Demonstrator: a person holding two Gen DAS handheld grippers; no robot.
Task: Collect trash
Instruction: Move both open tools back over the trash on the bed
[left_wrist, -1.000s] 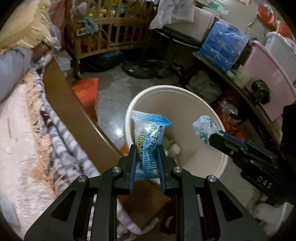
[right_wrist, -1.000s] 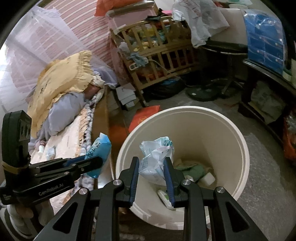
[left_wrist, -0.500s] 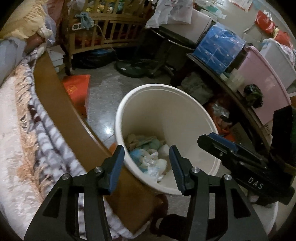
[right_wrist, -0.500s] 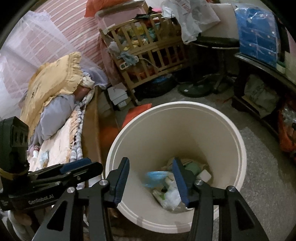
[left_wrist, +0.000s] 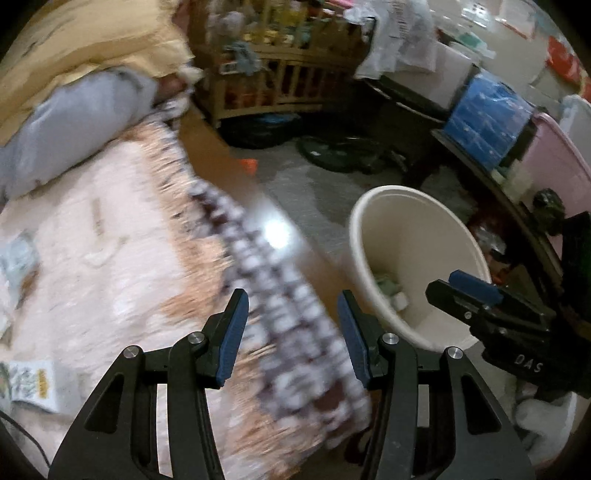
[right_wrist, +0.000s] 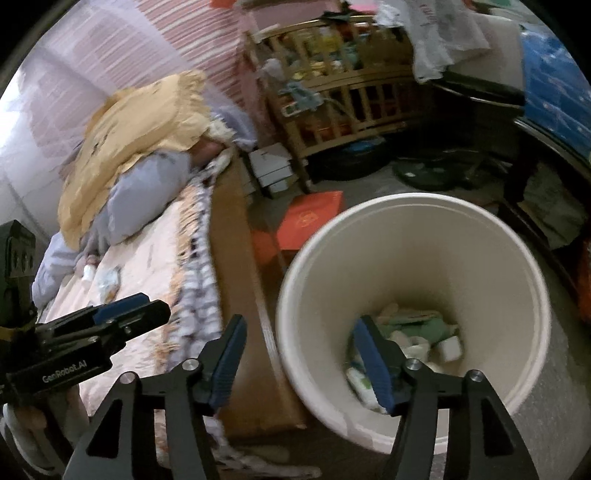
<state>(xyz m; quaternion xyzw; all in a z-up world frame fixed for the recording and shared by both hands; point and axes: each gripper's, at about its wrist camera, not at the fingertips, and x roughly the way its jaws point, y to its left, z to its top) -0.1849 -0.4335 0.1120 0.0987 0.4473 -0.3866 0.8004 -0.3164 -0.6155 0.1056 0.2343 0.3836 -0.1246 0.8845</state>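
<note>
1. Where the bed (left_wrist: 110, 258) fills the left of the left wrist view, trash is seen that has not yet been collected: a printed wrapper (left_wrist: 31, 384) lies at the lower left edge of the pink blanket, and a pale crumpled packet (left_wrist: 16, 262) lies further up. In the right wrist view a wrapper (right_wrist: 109, 282) and a small white bottle (right_wrist: 88, 272) are seen on the same blanket, near the grey pillow (right_wrist: 147, 192).
2. Over the fringed blanket edge the left gripper (left_wrist: 291, 332) is held with its fingers wide apart and nothing between them.
3. At the bed's wooden side rail (right_wrist: 236, 295) the right gripper (right_wrist: 299, 354) is likewise spread wide and empty, one finger over the rail and the other over the bin's mouth.
4. To the right, on the floor just beside the bed, the cream bin (right_wrist: 532, 295) is found upright, and trash (right_wrist: 413, 332) is already piled at its bottom: green and white scraps and packets.
5. The task is judged partly done: some waste is binned, while several pieces on the bed are left to be fetched.
</note>
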